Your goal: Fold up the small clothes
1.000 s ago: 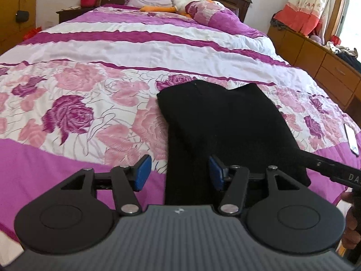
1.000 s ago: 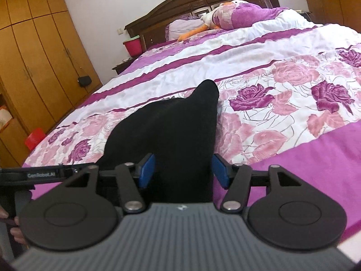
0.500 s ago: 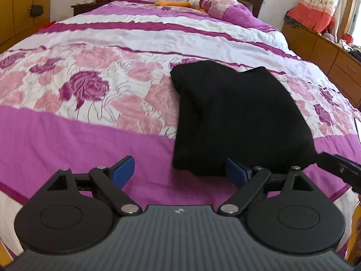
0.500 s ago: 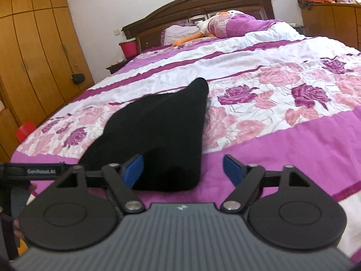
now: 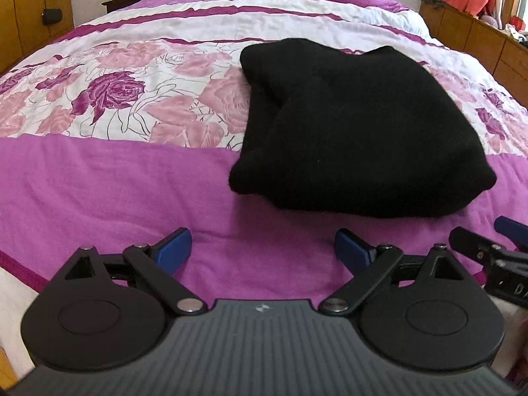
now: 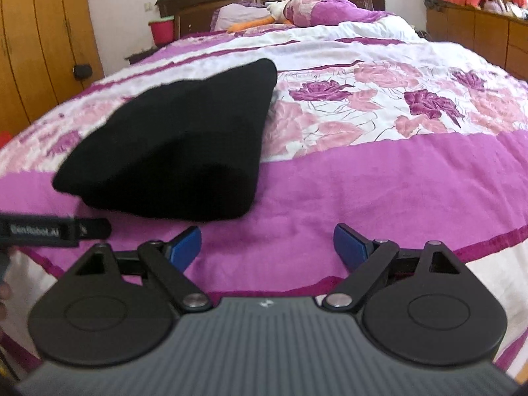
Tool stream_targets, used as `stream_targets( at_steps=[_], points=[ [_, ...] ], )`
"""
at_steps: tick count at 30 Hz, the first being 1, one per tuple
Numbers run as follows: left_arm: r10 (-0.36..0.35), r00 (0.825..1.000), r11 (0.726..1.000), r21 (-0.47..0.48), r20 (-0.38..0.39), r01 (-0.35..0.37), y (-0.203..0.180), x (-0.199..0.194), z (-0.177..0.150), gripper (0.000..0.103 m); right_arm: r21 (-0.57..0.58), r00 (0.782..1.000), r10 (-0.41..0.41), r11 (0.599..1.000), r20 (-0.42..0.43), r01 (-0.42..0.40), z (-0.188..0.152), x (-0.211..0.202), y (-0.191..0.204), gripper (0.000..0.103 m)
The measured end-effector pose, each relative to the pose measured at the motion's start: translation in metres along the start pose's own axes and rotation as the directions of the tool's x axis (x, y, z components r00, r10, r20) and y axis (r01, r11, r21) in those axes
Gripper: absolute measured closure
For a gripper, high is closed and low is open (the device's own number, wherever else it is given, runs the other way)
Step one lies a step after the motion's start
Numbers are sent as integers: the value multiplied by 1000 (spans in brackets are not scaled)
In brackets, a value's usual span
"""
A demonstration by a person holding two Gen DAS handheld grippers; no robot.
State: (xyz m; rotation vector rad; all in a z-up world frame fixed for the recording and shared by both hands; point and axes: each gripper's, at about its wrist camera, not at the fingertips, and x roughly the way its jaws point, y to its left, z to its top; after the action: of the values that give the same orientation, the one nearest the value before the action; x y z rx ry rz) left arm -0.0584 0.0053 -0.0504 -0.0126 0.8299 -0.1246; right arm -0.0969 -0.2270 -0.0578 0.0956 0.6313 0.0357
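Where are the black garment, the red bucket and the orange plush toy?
Garment (image 5: pixel 356 125), left wrist view, middle of its top layer.
Bucket (image 6: pixel 161 30), right wrist view, its front wall.
Toy (image 6: pixel 246 25), right wrist view, the orange part by the pillows.

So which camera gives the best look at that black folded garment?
The left wrist view: the black garment lies sharp there, its overlapping layers visible. The right wrist view shows it off to the left, blurred, mostly its rounded near fold.
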Motion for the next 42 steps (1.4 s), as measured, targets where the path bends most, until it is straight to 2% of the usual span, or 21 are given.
stream_targets(
  at_steps=[4, 42],
  points=[
    [2, 1000, 1000, -3, -8, -2, 1, 3, 0, 7, -31, 1000, -15, 999, -3, 15, -2, 4, 5, 12],
    [30, 1000, 999, 32, 6, -30, -4, 6, -5, 7, 4, 1000, 8, 1000, 9, -8, -5, 7, -1, 12]
  ],
)
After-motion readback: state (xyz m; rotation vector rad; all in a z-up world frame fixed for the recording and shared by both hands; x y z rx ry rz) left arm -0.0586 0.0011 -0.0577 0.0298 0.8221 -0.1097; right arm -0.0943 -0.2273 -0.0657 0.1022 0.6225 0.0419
